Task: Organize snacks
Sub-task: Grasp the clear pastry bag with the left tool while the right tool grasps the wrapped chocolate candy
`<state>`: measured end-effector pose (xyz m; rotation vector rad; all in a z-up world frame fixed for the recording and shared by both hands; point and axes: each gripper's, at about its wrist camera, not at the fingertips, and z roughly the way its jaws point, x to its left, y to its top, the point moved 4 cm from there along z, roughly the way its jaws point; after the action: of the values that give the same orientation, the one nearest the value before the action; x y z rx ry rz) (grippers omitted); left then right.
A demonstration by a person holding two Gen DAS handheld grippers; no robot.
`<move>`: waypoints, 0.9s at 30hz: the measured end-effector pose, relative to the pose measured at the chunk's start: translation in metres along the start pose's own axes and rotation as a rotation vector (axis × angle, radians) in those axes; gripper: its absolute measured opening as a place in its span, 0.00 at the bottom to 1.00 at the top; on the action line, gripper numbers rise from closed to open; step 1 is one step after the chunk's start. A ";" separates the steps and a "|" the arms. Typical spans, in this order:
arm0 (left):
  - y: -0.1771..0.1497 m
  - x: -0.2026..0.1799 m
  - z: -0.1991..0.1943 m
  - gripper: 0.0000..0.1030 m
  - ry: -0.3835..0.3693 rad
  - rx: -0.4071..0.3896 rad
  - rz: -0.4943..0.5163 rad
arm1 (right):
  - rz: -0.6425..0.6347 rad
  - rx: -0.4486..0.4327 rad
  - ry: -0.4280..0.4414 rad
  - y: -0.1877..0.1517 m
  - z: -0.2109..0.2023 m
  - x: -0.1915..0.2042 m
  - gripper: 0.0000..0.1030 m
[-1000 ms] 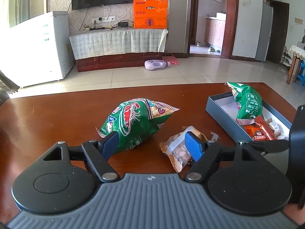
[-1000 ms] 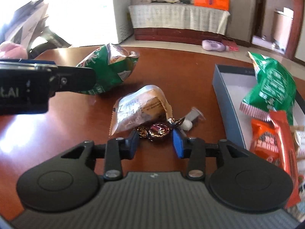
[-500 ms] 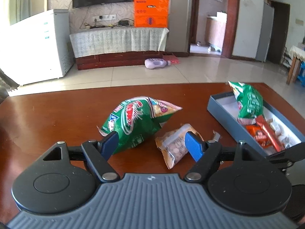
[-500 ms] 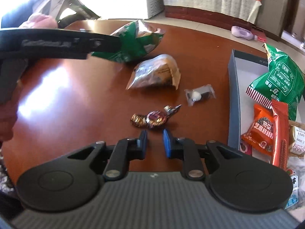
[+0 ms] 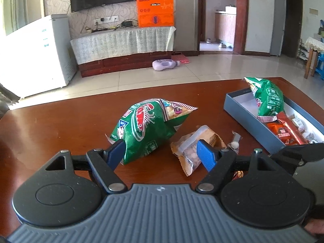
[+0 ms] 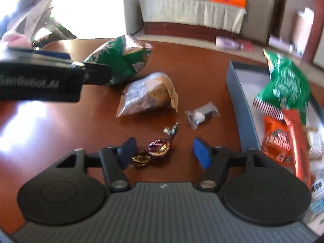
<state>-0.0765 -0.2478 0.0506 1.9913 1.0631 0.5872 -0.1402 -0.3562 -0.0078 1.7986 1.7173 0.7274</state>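
A: Polished red-brown wooden table (image 6: 202, 64) is seen under both tools. What is changed at the right gripper (image 6: 163, 151)?

B: Its jaws, nearly pressed together half a second ago, are now spread around the foil-wrapped brown candy (image 6: 159, 147), untouched on the wood.

A: And the left gripper (image 5: 160, 155)?

B: Held spread, empty, before the green crinkled shrimp-chip bag (image 5: 145, 127). A pinch, then transfer into the grey rectangular box (image 6: 241, 105), is judged next.

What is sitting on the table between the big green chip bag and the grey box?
Between the green chip bag and the grey box lie a tan nut packet and a small clear-wrapped sweet, seen in the right wrist view.
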 end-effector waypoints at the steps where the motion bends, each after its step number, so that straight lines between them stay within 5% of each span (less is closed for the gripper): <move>1: 0.000 -0.002 0.001 0.79 -0.015 0.000 0.009 | -0.015 0.011 0.007 -0.001 -0.003 -0.002 0.26; 6: -0.003 -0.037 0.011 0.79 -0.084 -0.012 0.147 | -0.088 0.055 0.047 -0.012 -0.024 -0.015 0.26; 14: -0.005 -0.064 0.061 0.81 -0.014 0.034 0.243 | -0.108 0.081 0.068 -0.022 -0.037 -0.035 0.25; 20: -0.015 -0.047 0.090 0.80 -0.035 0.086 0.122 | -0.133 0.084 0.073 -0.019 -0.036 -0.034 0.25; 22: -0.016 -0.039 0.091 0.66 -0.063 0.095 0.063 | -0.132 0.079 0.076 -0.022 -0.039 -0.034 0.25; 27: -0.019 -0.037 0.084 0.61 -0.051 0.100 0.050 | -0.124 0.059 0.085 -0.021 -0.047 -0.035 0.25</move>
<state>-0.0471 -0.3083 -0.0154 2.1143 1.0324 0.5161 -0.1900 -0.3897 0.0098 1.7037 1.9060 0.7161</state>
